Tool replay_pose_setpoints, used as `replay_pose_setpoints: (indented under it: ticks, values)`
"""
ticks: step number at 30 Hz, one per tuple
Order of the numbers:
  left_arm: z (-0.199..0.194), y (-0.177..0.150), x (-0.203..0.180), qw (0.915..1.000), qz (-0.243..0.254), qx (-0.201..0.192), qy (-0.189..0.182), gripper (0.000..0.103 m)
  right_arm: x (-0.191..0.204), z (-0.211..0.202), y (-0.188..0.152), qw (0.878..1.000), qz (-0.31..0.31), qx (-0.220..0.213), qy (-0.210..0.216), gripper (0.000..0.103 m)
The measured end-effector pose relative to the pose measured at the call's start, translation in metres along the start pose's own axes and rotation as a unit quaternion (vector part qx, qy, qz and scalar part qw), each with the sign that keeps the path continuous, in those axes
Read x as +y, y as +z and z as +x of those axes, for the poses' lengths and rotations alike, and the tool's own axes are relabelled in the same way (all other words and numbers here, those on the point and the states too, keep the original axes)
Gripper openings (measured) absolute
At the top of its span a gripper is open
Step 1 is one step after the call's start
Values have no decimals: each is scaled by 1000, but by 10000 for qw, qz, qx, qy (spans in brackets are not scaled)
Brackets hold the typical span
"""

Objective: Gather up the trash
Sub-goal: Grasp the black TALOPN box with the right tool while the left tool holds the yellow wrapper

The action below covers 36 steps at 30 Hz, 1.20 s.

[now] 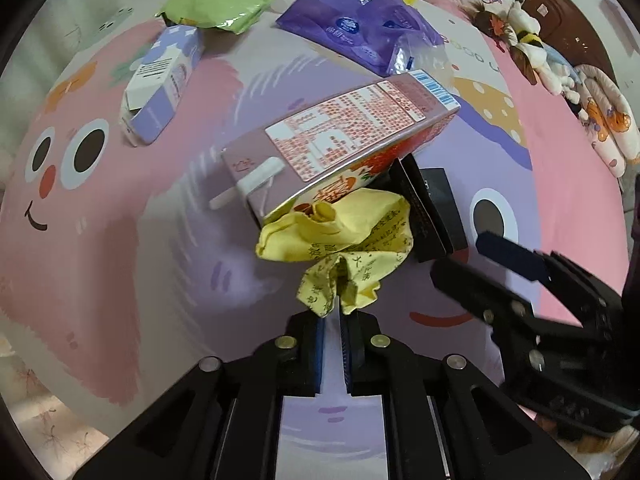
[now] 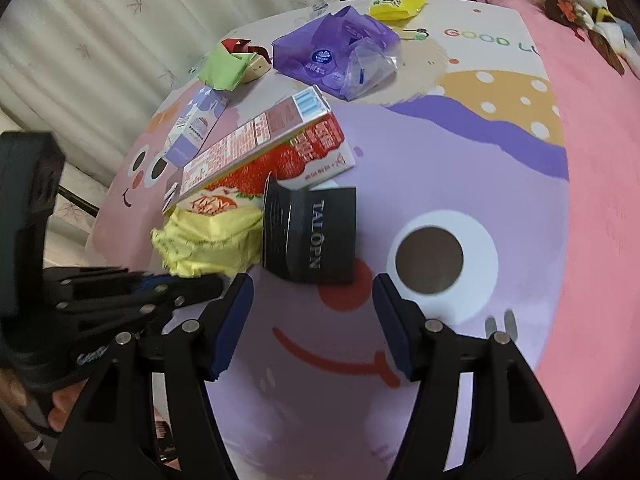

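My left gripper (image 1: 335,312) is shut on a crumpled yellow wrapper (image 1: 340,236), which lies against a pink strawberry milk carton (image 1: 344,132) on the bed. The wrapper also shows in the right wrist view (image 2: 212,240), with the left gripper (image 2: 200,284) beside it. A black box marked TALOPN (image 2: 316,236) lies just ahead of my right gripper (image 2: 312,320), which is open and empty above the bedspread. The right gripper (image 1: 472,264) appears at the right of the left wrist view, next to the black box (image 1: 436,208).
Farther back lie a purple-and-white carton (image 1: 160,80), a green packet (image 1: 216,4), a purple tissue pack (image 1: 360,28) and a yellow packet (image 2: 400,2). Stuffed toys (image 1: 532,44) lie at the far right. A curtain (image 2: 100,40) hangs beyond the bed's left edge.
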<state>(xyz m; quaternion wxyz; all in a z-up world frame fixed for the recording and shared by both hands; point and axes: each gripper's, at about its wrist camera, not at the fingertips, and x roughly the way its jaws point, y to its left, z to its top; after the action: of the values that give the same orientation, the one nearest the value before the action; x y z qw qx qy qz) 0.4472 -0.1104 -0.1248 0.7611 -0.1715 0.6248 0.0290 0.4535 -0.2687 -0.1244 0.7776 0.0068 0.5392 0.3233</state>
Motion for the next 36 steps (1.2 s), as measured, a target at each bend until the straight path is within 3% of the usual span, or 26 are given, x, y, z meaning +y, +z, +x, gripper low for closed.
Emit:
replay_pose_setpoints:
  ticks: [4, 6, 8, 11, 18, 36]
  values:
    - [-2, -2, 3, 9999, -18, 52, -106, 26, 1, 6, 6, 10000, 8, -24, 4, 59]
    - [-5, -1, 5, 9999, -68, 0, -154, 28, 1, 8, 8, 10000, 8, -37, 1, 60]
    - [-7, -1, 9, 9989, -175, 27, -423, 40, 0, 8, 9, 10000, 21, -62, 8, 60]
    - [-13, -1, 14, 9978, -216, -39, -633, 48, -4, 9, 11, 10000, 49, -54, -12, 59]
    - [-15, 6, 19, 9980, -289, -137, -538, 51, -7, 9, 8, 9999, -31, -85, -60, 60]
    - [0, 21, 25, 9874, -1121, -162, -1105, 51, 4, 10, 1, 9988, -459, -124, -146, 60]
